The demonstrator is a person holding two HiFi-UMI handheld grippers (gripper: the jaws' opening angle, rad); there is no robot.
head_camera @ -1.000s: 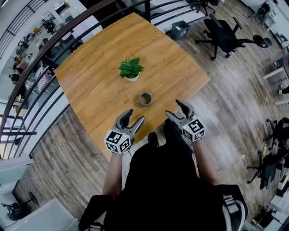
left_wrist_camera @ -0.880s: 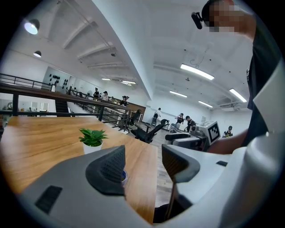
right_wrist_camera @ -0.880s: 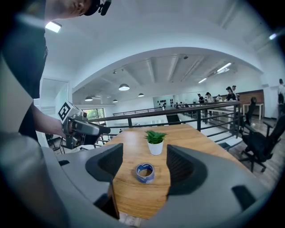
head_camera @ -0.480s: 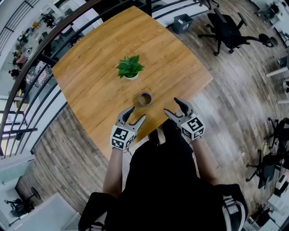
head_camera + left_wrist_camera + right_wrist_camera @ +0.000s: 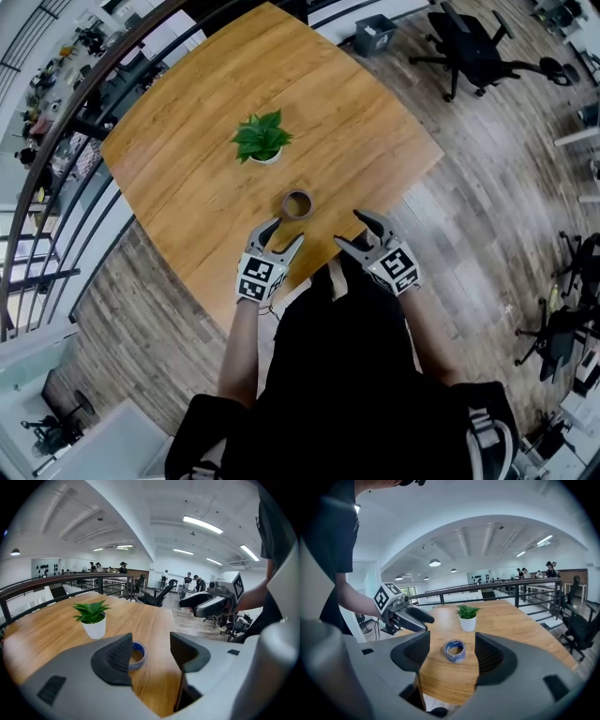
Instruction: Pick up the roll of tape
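Your open, empty left gripper [image 5: 285,232] and right gripper [image 5: 351,229] could bump the small blue-and-brown roll of tape [image 5: 297,203] away.

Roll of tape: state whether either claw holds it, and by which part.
Nothing is held. The left claw and right claw stand open and empty, short of the roll of tape lying on the table.

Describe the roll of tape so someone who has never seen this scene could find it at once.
Start at the wooden table and look toward the person's edge, nearer than the potted plant. The roll of tape lies flat there. It is a small blue-sided ring with a brown core, low and hollow, unlike the upright leafy plant.
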